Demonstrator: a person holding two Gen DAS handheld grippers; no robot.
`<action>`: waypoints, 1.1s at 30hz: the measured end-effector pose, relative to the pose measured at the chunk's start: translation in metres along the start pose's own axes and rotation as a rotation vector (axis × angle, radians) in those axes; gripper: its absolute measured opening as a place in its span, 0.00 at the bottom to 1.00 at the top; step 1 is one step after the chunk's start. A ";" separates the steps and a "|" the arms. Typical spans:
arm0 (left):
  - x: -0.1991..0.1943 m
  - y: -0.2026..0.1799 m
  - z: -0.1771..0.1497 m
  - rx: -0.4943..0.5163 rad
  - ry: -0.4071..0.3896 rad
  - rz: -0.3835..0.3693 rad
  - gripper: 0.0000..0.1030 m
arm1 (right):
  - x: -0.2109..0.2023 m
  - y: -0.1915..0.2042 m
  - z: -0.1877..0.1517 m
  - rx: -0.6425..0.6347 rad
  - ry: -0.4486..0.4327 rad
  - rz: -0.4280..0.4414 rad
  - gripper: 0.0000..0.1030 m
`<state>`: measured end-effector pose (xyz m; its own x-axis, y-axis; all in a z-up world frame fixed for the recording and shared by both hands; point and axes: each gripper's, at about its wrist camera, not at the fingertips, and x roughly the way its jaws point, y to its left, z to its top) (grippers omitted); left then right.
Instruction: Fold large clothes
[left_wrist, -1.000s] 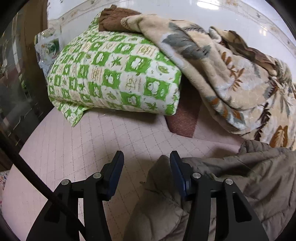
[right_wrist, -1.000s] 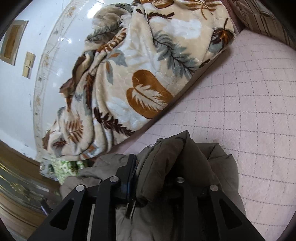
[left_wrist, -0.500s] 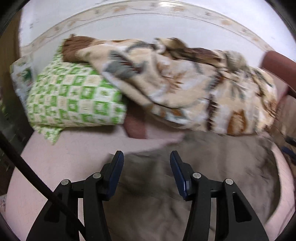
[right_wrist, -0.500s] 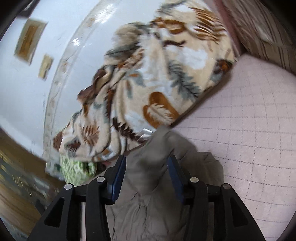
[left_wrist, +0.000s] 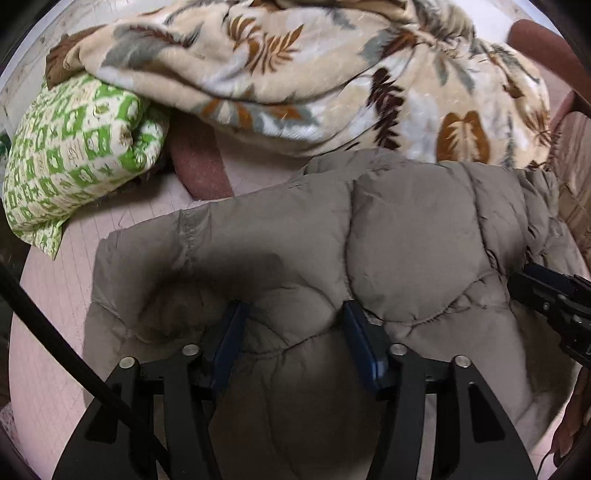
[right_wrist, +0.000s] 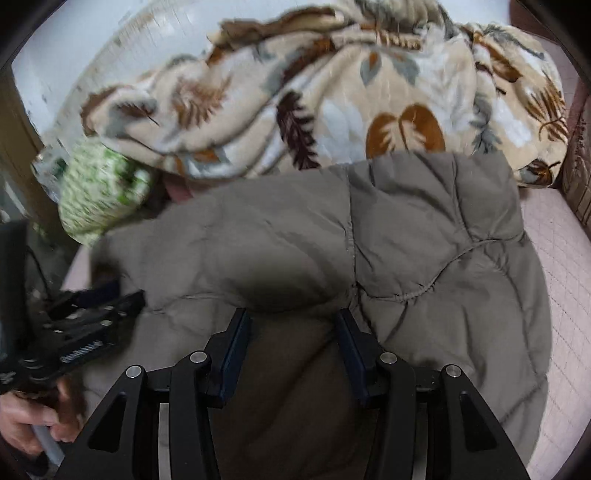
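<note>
A large grey-brown quilted puffer jacket (left_wrist: 406, 236) lies folded in a thick bundle on the pink quilted bed (left_wrist: 55, 332); it also fills the right wrist view (right_wrist: 424, 258). My left gripper (left_wrist: 293, 328) is open, its jaws hanging just above the jacket's near part. My right gripper (right_wrist: 291, 332) is open too, above the jacket and holding nothing. Each gripper shows at the edge of the other's view: the right one in the left wrist view (left_wrist: 546, 291), the left one in the right wrist view (right_wrist: 92, 310).
A beige leaf-patterned blanket (left_wrist: 314, 74) is heaped behind the jacket against the white wall. A green-and-white checked pillow (left_wrist: 74, 147) lies at the back left. A dark red cloth (left_wrist: 199, 166) pokes out under them. A brown headboard edge (left_wrist: 576, 166) is at the right.
My right gripper let go of the jacket fold and opened. Both grippers drew back and rose above the jacket, which now lies spread in front of them.
</note>
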<state>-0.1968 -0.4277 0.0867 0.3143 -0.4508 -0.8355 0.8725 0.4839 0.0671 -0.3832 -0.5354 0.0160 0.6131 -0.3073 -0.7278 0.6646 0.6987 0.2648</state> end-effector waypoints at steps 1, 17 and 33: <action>0.007 0.001 0.001 0.002 0.013 -0.003 0.57 | 0.006 -0.001 0.001 -0.012 0.010 -0.017 0.51; -0.005 0.016 0.000 -0.105 0.015 -0.068 0.61 | 0.002 -0.010 0.004 0.045 0.050 0.003 0.52; -0.106 0.056 -0.142 -0.245 -0.175 0.130 0.61 | -0.104 0.016 -0.100 0.131 -0.137 -0.016 0.65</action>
<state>-0.2342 -0.2460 0.1010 0.4953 -0.4855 -0.7204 0.7119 0.7021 0.0163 -0.4791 -0.4275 0.0331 0.6489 -0.4090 -0.6416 0.7188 0.6061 0.3406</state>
